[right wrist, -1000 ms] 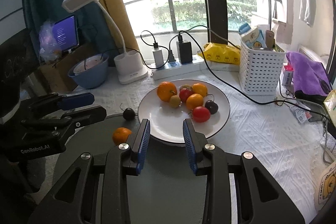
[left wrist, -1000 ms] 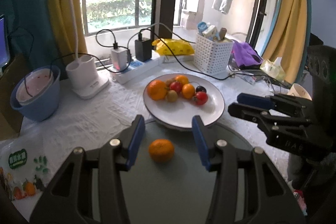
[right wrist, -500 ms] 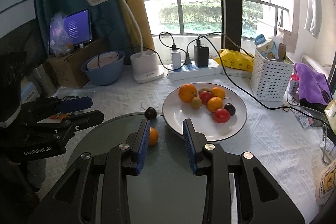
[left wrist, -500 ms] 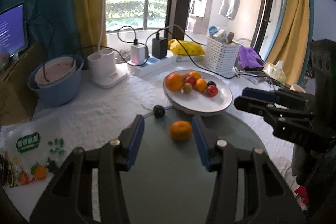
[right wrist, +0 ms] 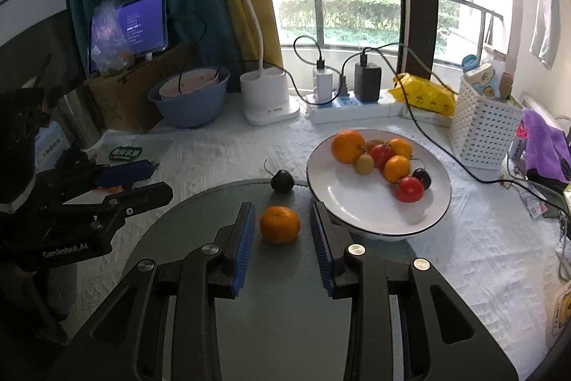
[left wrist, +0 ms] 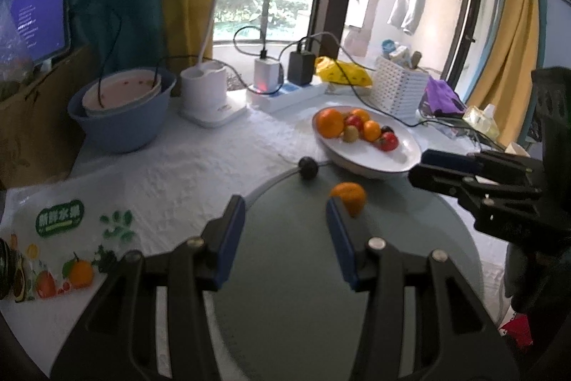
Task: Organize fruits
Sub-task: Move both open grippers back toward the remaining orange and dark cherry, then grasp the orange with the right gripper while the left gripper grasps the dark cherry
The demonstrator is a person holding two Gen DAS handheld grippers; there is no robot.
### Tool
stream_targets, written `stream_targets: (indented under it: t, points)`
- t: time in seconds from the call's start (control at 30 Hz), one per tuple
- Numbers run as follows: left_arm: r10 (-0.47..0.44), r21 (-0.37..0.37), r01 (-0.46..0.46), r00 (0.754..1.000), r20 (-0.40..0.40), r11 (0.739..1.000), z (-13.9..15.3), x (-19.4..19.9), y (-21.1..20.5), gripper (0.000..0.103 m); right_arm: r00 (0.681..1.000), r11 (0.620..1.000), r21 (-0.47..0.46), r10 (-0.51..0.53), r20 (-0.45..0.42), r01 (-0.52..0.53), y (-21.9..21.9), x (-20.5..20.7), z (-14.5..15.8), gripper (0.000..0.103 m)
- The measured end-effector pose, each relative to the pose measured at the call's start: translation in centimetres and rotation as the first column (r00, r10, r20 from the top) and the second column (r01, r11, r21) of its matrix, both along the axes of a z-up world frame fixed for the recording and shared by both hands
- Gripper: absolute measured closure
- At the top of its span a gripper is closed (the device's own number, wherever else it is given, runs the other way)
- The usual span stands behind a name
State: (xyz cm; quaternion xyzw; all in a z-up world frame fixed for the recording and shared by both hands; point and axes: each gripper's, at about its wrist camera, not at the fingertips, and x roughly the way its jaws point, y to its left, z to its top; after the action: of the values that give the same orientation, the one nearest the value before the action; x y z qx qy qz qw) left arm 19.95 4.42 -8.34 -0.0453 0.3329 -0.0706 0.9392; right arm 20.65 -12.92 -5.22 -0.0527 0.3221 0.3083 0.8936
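Note:
A small orange [right wrist: 279,224] lies on a round grey glass disc [right wrist: 285,309], just ahead of and between the tips of my open right gripper [right wrist: 282,220]. A dark plum [right wrist: 282,181] sits at the disc's far edge. A white plate [right wrist: 357,206] holds several oranges, tomatoes and small fruits. In the left wrist view my left gripper [left wrist: 285,216] is open and empty; the orange [left wrist: 349,197] lies just past its right fingertip, the plum [left wrist: 308,168] farther off, the plate [left wrist: 367,159] beyond. Each gripper shows in the other's view, the right one [left wrist: 446,166] and the left one [right wrist: 142,181].
A blue bowl [right wrist: 189,102] with a pink bowl inside, a white desk lamp base [right wrist: 267,99], a power strip with chargers [right wrist: 353,106], a yellow bag [right wrist: 424,93] and a white basket [right wrist: 481,127] line the back. Cables cross the white cloth. A printed fruit bag [left wrist: 60,238] lies at left.
Both grippers have drawn back and swung. The orange now lies between the right gripper's fingertips and has slid right of the left gripper's jaws. The plum has come into the left view.

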Motion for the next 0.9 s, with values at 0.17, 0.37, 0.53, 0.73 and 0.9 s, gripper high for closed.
stream_targets:
  t: [0.17, 0.37, 0.53, 0.73, 0.9]
  points:
    - [0.015, -0.007, -0.015, 1.0, -0.019, 1.0, -1.0, 0.1, 1.0, 0.054, 0.999, 1.0, -0.017, -0.005, -0.04, 0.004, 1.1, 0.4, -1.4, 0.069]
    - [0.019, -0.021, -0.02, 0.999, -0.044, 1.0, -2.1, 0.5, 1.9, 0.054, 0.996, 0.999, -0.043, 0.001, -0.085, -0.005, 2.4, 1.1, -3.2, 0.066]
    - [0.025, -0.034, -0.027, 0.998, -0.059, 0.999, -2.7, 0.9, 2.4, 0.054, 0.994, 0.998, -0.064, -0.01, -0.113, 0.002, 3.0, 1.8, -4.3, 0.062]
    - [0.023, -0.041, -0.026, 0.997, -0.07, 0.999, -3.1, 1.4, 2.6, 0.054, 0.989, 0.997, -0.069, -0.035, -0.142, 0.025, 3.4, 3.2, -5.3, 0.059]
    - [0.029, -0.041, -0.032, 0.996, -0.081, 0.999, -3.4, 2.0, 2.7, 0.054, 0.987, 0.998, -0.068, -0.028, -0.159, 0.018, 3.8, 4.0, -6.0, 0.059]
